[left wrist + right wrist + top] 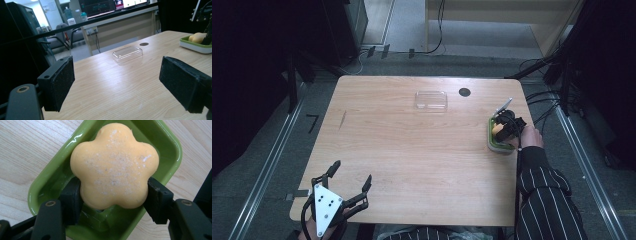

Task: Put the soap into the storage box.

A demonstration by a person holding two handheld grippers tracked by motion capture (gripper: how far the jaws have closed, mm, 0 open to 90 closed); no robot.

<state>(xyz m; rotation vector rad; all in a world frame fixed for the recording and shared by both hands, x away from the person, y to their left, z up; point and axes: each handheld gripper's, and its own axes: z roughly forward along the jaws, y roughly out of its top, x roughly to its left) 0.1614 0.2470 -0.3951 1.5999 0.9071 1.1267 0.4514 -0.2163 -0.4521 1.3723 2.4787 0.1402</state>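
The right gripper (113,195) has its two black jaws pressed against opposite sides of one orange flower-shaped soap (113,166), holding it inside one green dish (172,147). In the high view that dish (499,146) sits at the desk's right edge, with the person's right hand (530,136) just behind the right gripper (504,127) and a striped sleeve (539,185) running back to the near edge.

The left gripper (349,187) rests at the near left corner of the desk (412,160), jaws spread wide and holding nothing; in its own view the left gripper (116,83) has bare wood between the two pads (62,80).

One clear plastic lid (431,100) lies flat near the far edge, close to the middle, with one round dark hole (464,92) in the desktop just to its right. The lid stands well apart from both grippers and from the dish. A broad stretch of open wood lies between the two grippers, across the whole middle of the desk.
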